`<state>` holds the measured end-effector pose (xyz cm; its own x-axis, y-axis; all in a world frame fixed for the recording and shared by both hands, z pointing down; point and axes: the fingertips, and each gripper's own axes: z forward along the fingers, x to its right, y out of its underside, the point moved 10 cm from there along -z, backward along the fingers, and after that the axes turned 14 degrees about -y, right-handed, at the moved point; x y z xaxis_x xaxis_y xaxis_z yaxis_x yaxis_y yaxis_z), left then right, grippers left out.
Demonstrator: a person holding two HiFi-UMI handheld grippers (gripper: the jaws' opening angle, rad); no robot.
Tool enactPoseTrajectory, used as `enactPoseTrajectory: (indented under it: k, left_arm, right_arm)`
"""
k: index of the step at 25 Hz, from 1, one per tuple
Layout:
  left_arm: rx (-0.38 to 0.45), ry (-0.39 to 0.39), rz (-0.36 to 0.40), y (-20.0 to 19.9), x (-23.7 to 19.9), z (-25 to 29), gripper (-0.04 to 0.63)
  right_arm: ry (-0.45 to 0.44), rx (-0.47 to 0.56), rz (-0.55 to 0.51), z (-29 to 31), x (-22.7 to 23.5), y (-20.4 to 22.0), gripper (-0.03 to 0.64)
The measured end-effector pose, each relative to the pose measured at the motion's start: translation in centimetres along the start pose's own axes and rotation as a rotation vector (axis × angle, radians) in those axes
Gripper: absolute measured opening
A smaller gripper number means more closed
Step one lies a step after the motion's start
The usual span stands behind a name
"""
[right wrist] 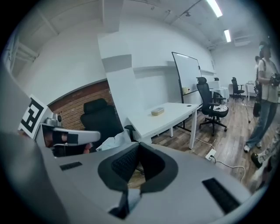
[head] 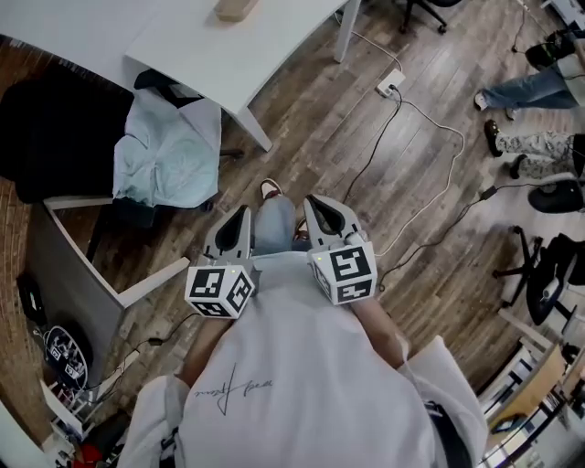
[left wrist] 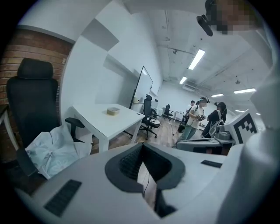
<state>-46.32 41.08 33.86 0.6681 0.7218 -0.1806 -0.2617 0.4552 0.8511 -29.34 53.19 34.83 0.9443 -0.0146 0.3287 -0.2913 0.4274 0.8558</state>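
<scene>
- Left tongs (head: 242, 216): narrow, pads shut tip to tip on themselves. Held low at the person's waist, pointing out over the wood floor (head: 366, 164).
- Right tongs (head: 316, 203): likewise narrow, tips closed together. Just beside the left pair, about level with it, not touching.
- Between the two pairs and just below them: the person's jeans leg (head: 274, 227), with a shoe (head: 270, 189) just past the tips.
- Ahead and left of the left tongs: black office chair (head: 55, 137), with a pale blue cloth (head: 169, 151) draped over its seat.
- Farther ahead of both pairs: white table (head: 210, 55), well apart from the tips. A small tan object (head: 236, 9) sits on top, too small to identify.
- Ahead and right of the right tongs: white power strip (head: 390, 84) on the floor, with a white cable (head: 431, 110) trailing off to the right.
- Far right of the right tongs: bystanders' legs (head: 526, 91) and shoes at the frame edge in the head view.
</scene>
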Motion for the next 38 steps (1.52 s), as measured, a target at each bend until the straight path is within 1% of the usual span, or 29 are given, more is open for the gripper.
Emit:
enactPoseTrajectory:
  k: [2, 5, 9, 13, 22, 27, 32, 38]
  left_arm:
    - [0.013, 0.0, 0.018, -0.3, 0.2, 0.5, 0.008]
    - [0.042, -0.006, 0.035, -1.1, 0.2, 1.9, 0.008]
    - [0.055, 0.001, 0.031, -2.8, 0.4, 4.5, 0.008]
    - [0.055, 0.015, 0.031, -5.0, 0.5, 7.7, 0.008]
    - [0.064, -0.005, 0.028, -10.8, -2.3, 14.8, 0.008]
    - [0.088, 0.007, 0.026, -13.9, -3.2, 18.9, 0.008]
    - [0.091, -0.004, -0.002, -15.3, -4.8, 21.9, 0.008]
    - [0.068, -0.002, -0.011, -16.3, -5.0, 23.5, 0.008]
  right_arm:
    - [0.01, -0.006, 0.009, 0.2, 0.5, -0.1, 0.009]
    - [-0.007, -0.022, 0.022, 1.0, 1.5, -0.6, 0.009]
    - [-0.03, -0.048, 0.013, 2.2, 3.6, -2.4, 0.009]
    - [-0.037, -0.075, -0.01, 3.8, 6.4, -4.5, 0.009]
    - [-0.052, -0.121, -0.005, 9.5, 11.3, -9.2, 0.009]
    - [-0.033, -0.127, -0.017, 11.8, 14.0, -11.9, 0.009]
    - [-0.047, -0.134, -0.015, 13.9, 15.6, -13.8, 0.009]
    - [-0.084, -0.164, -0.024, 15.1, 16.8, -15.3, 0.009]
